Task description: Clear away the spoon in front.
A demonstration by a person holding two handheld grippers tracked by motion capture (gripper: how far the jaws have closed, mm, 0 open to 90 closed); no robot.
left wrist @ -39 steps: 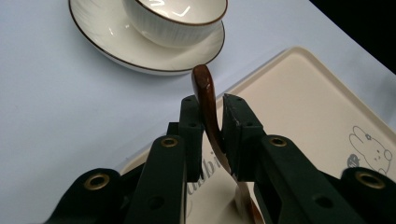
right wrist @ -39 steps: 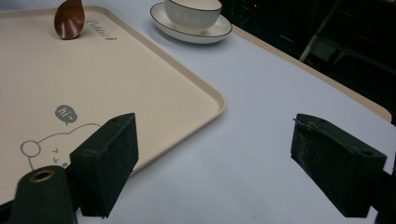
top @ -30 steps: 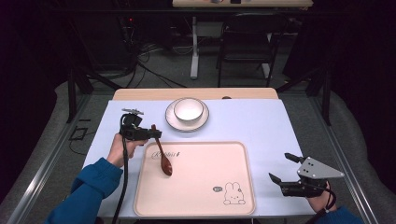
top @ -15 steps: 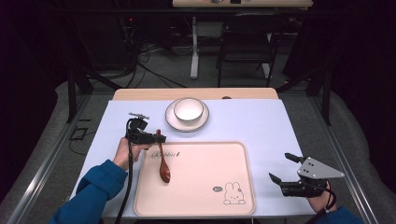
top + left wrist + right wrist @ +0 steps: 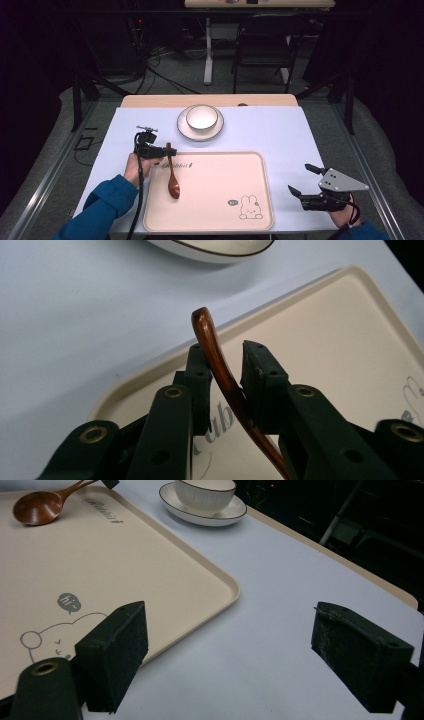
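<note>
Dark floor, cables and a chair (image 5: 262,47) fill the space beyond your table (image 5: 280,135), whose top is covered in a smooth pale blue sheet with a strip of bare wood showing along the far edge. Near that edge a ribbed white bowl (image 5: 201,117) with a thin dark rim sits in a matching saucer (image 5: 183,127), just beyond the far rim of the tray (image 5: 215,195). That tray is a matte cream rectangle with rounded corners, a raised lip, a line-drawn rabbit (image 5: 248,207) at its near right and script lettering at its far left. Your left gripper (image 5: 161,151) sits at the tray's far left corner, its two black jaws pressed around the curved handle of a glossy brown wooden spoon (image 5: 172,175); in the left gripper view the handle tip (image 5: 201,319) arcs up past the pads. From above, the spoon's round bowl lies low over the tray's left half, though contact cannot be judged. Your right gripper (image 5: 306,181) rests on the blue sheet just off the tray's right edge, jaws spread wide with nothing between them, their pads (image 5: 117,650) looking rough and felt-like. Nothing lies between the spoon and the bowl.
</note>
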